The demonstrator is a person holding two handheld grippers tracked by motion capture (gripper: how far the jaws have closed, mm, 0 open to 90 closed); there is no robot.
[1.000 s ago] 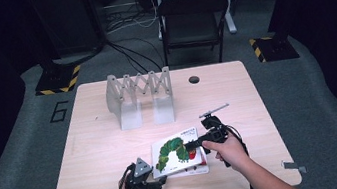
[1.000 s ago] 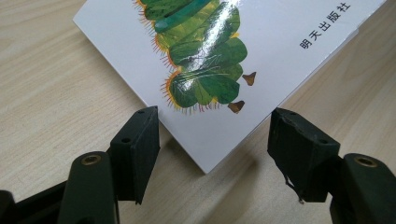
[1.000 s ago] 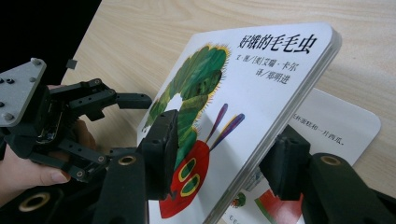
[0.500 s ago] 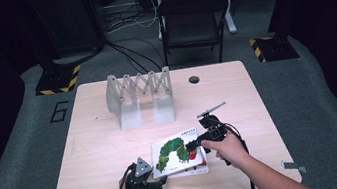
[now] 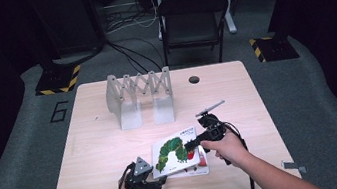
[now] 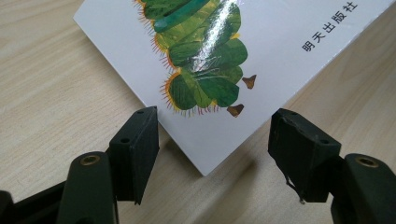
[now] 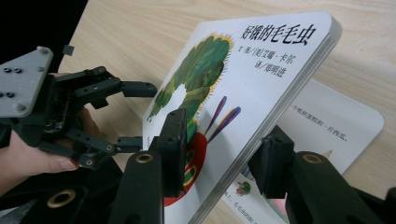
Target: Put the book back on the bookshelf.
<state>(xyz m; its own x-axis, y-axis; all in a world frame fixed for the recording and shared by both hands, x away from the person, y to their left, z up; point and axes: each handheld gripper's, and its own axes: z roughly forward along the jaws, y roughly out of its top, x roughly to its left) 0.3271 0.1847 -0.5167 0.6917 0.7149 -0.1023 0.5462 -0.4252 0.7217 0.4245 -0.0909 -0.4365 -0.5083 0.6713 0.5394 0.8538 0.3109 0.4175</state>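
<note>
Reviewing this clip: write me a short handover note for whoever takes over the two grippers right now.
Right gripper: jaws have just been closing on the raised edge of the caterpillar board book, one pad on the cover, one behind it; whether they press yet is unclear.
Left gripper: open, level with the table, with the book's near corner between its jaws, untouched.
Things: the book is tilted up off a second flat book lying under it. The grey accordion rack stands empty at the back.
Done: top book lifted at one edge.
Left: probably secure the grip and stand the book in the rack.
</note>
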